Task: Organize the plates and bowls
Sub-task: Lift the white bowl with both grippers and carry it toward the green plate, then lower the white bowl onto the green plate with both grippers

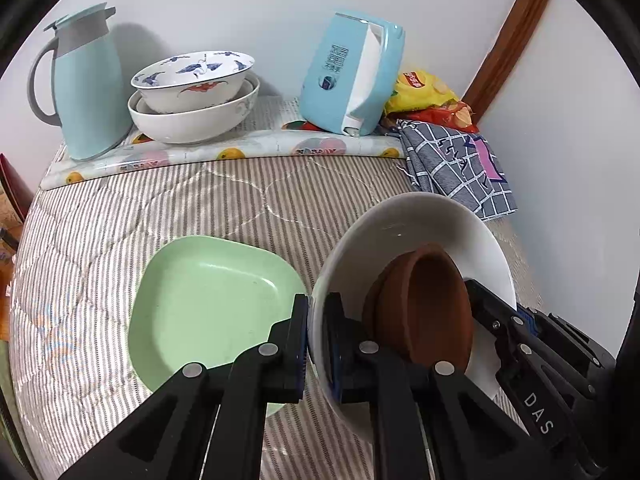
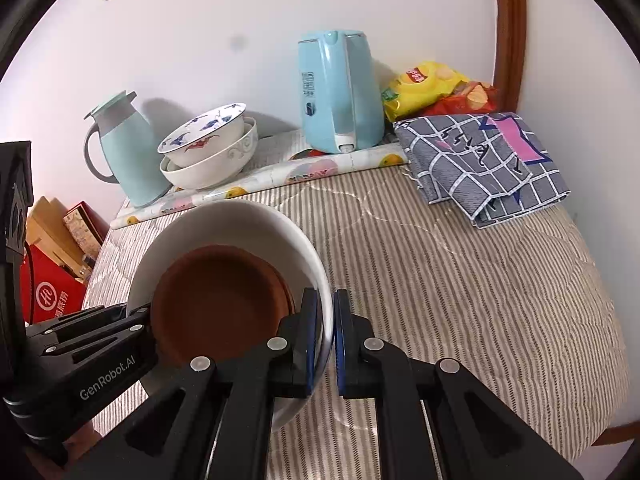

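Round white ceramic bowl (image 1: 420,236) with brown clay dishes (image 1: 424,304) inside, pinched at opposite rims by left hand-held gripper (image 1: 316,344) and right hand-held gripper (image 2: 328,344); square pale-green plate (image 1: 208,300) just left, on striped quilted bed (image 1: 240,200).

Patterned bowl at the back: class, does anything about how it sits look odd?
Yes. The patterned bowl sits tilted inside the larger white bowl by the thermos, one rim riding higher, so the pair is not nested flat.

Saucers (image 2: 218,300) in bowl (image 2: 240,220) (plate (image 1: 208,300) beside)
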Demonstrator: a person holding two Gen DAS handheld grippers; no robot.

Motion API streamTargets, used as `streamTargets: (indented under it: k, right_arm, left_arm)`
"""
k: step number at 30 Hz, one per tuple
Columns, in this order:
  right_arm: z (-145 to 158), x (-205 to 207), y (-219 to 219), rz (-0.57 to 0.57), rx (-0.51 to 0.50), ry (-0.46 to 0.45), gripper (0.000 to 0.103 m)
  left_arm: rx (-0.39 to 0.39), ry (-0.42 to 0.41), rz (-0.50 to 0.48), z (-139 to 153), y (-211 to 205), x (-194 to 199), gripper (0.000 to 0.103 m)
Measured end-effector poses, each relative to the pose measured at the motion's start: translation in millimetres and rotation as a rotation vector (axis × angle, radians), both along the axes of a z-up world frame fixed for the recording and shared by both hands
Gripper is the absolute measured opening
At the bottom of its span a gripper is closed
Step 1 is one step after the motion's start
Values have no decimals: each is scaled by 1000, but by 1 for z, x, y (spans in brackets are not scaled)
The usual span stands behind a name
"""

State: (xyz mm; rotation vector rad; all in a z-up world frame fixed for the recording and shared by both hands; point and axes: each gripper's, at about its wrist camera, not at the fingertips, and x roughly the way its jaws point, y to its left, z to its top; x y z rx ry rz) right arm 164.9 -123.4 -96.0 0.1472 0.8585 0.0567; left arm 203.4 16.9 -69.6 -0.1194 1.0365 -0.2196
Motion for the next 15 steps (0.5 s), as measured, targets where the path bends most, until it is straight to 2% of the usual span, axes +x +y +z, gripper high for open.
streamTargets:
  k: [15]
  right_arm:
    - [-3, 4, 36, 36, -10, 12, 8]
  left_arm:
    - [-13, 12, 41, -6, 37, -3, 10]
